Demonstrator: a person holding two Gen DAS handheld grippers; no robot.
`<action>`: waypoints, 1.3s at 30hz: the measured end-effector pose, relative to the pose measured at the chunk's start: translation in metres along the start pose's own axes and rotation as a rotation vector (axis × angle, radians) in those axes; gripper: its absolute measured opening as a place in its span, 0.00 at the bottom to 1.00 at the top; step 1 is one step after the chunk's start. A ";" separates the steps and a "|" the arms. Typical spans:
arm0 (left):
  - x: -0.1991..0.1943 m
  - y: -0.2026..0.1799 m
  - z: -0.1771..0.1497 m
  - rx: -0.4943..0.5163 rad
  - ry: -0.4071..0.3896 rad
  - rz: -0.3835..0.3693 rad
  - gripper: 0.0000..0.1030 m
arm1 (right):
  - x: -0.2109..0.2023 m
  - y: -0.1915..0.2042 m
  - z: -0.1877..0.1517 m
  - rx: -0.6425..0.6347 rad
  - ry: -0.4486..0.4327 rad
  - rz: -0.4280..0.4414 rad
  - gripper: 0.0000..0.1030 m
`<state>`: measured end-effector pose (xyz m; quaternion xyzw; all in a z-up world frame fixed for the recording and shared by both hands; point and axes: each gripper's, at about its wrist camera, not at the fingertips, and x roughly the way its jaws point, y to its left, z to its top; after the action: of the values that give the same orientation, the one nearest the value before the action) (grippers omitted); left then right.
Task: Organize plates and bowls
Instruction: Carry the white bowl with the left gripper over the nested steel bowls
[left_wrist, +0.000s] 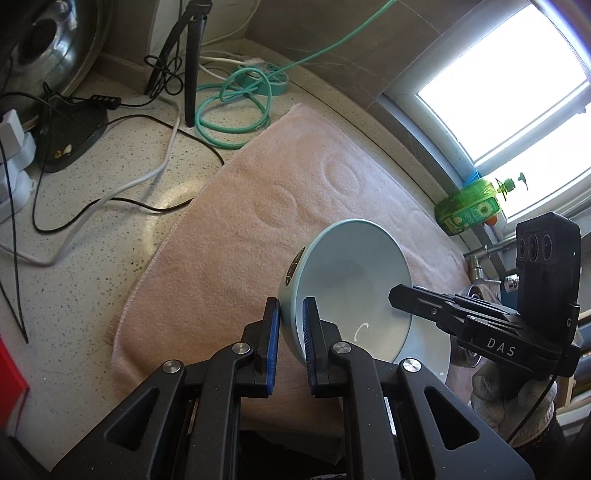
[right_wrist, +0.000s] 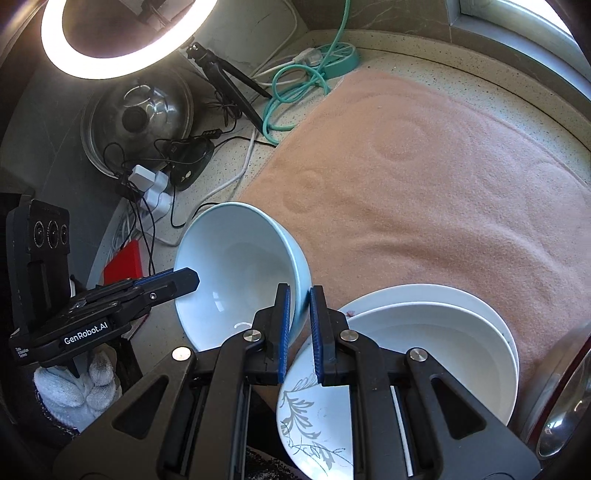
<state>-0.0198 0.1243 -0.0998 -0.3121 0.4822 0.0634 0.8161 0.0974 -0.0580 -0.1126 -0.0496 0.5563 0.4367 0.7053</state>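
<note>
Counter (left_wrist: 92, 236): speckled pale stone, running under everything I see; a window sits at its far edge.
Towel (left_wrist: 258, 229): pink, spread flat across my counter, with ring-shaped dents pressed into its nap.
Ring light (right_wrist: 48, 44): lit, on a small black tripod at the back of the counter, seen from my right tongs.
Metal lid (right_wrist: 136, 114): leaning against the wall behind a tangle of black and white cables.
Stack of dishes (right_wrist: 443, 332): white plate and dishes lying on the near edge of the towel, just beside my right tongs; a bowl with a grey leaf pattern (right_wrist: 306, 413) leans in front of them.
Blue bowl (left_wrist: 354, 280): pale blue, tilted on its side with the opening facing the window side, held up over the near part of the towel between my two tongs.
Left tongs (left_wrist: 291, 332): closed on the bowl's rim, one blue pad outside the wall, one inside.
Right tongs (right_wrist: 299, 321): also clamped on the bowl's rim at the opposite side, pads on either face of the wall.
My hands: in pale knit gloves, each wrapped round a handle below its tongs.
Green hose (left_wrist: 236, 96): coiled on the counter beyond the towel.
Soap bottle (left_wrist: 469, 210): green, lying by the window ledge.
</note>
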 end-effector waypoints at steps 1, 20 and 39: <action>0.000 -0.004 0.002 0.010 -0.001 -0.004 0.10 | -0.004 -0.002 0.000 0.006 -0.007 -0.004 0.11; 0.021 -0.094 0.025 0.229 0.037 -0.121 0.10 | -0.081 -0.069 -0.027 0.203 -0.150 -0.090 0.11; 0.060 -0.200 0.012 0.457 0.146 -0.245 0.10 | -0.154 -0.147 -0.091 0.430 -0.259 -0.199 0.11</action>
<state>0.1013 -0.0402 -0.0561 -0.1794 0.5003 -0.1691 0.8300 0.1284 -0.2852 -0.0804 0.1028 0.5338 0.2397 0.8044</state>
